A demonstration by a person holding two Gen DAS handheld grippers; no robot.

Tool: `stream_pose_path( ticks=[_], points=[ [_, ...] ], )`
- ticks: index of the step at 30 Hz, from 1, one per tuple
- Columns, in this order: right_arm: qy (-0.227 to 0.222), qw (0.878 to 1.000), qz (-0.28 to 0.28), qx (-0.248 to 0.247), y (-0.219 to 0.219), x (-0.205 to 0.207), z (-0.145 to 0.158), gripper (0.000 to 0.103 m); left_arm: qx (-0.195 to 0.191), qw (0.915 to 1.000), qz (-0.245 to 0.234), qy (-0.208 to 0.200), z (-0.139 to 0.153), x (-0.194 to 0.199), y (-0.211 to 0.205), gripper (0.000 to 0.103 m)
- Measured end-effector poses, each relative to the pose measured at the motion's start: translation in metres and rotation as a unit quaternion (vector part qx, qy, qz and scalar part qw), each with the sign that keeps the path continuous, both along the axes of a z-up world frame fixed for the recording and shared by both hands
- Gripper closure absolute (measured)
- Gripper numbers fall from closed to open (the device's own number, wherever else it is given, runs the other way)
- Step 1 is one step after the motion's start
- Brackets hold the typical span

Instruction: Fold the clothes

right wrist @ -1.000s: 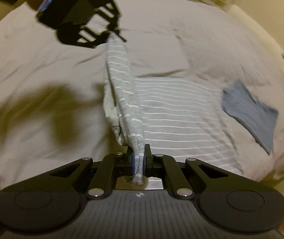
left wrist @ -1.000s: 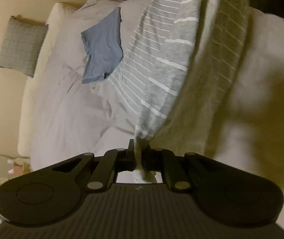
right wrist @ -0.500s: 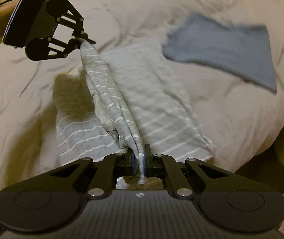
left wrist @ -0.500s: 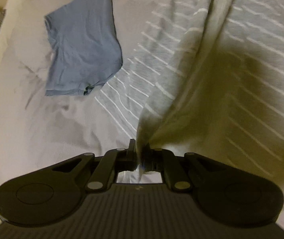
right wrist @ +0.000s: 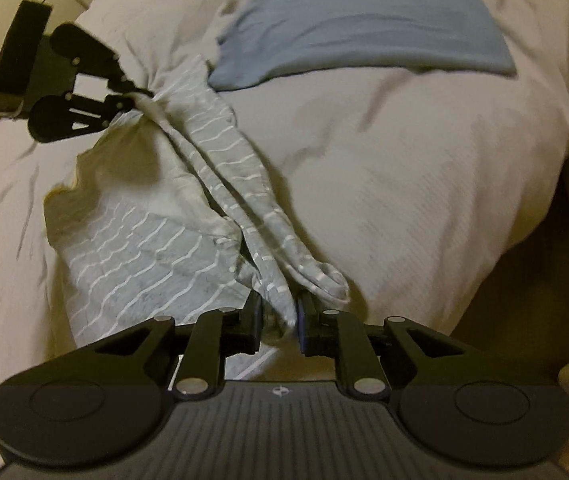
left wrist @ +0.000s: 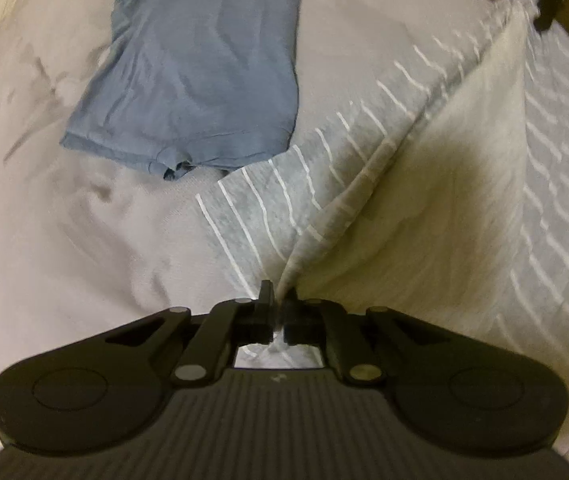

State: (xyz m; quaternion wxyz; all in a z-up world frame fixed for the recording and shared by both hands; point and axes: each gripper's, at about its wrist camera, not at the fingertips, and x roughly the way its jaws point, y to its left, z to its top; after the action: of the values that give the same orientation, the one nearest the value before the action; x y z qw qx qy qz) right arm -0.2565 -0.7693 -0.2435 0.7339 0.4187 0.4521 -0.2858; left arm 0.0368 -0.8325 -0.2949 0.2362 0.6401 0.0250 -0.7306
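Left tool (left wrist: 278, 300) is clamped tight on one end of the grey striped garment (left wrist: 364, 168), fabric pinched right between the tips. Right tool (right wrist: 278, 312) has just been opening up, so there's a visible gap now, with the bunched other end of the cloth still sitting between its fingers (right wrist: 253, 312). The garment is draped half-folded on the bed (right wrist: 404, 184), touching the folded blue shirt (left wrist: 204, 60).

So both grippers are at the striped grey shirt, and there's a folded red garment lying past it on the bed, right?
Not quite: the folded garment is blue, not red, as the left wrist view shows. The rest holds: the left gripper and right gripper are at the striped grey shirt on the bed.
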Motion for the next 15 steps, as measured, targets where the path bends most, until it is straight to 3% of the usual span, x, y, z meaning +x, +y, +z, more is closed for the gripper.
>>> stream_pose_path(
  ticks=[4, 10, 15],
  points=[
    [-0.007, 1.0, -0.011, -0.009, 0.002, 0.001, 0.004, 0.098, -0.003, 0.9997, 0.009, 0.021, 0.011, 0.003, -0.006, 0.101],
    [-0.02, 0.999, -0.026, -0.026, 0.0, -0.007, 0.017, 0.1, -0.017, 0.9988, 0.021, 0.041, 0.018, 0.002, -0.022, 0.101],
    [-0.02, 0.999, -0.047, -0.009, -0.009, -0.011, 0.003, 0.1, 0.004, 0.9989, 0.031, 0.035, -0.002, -0.003, -0.034, 0.101]
  ],
)
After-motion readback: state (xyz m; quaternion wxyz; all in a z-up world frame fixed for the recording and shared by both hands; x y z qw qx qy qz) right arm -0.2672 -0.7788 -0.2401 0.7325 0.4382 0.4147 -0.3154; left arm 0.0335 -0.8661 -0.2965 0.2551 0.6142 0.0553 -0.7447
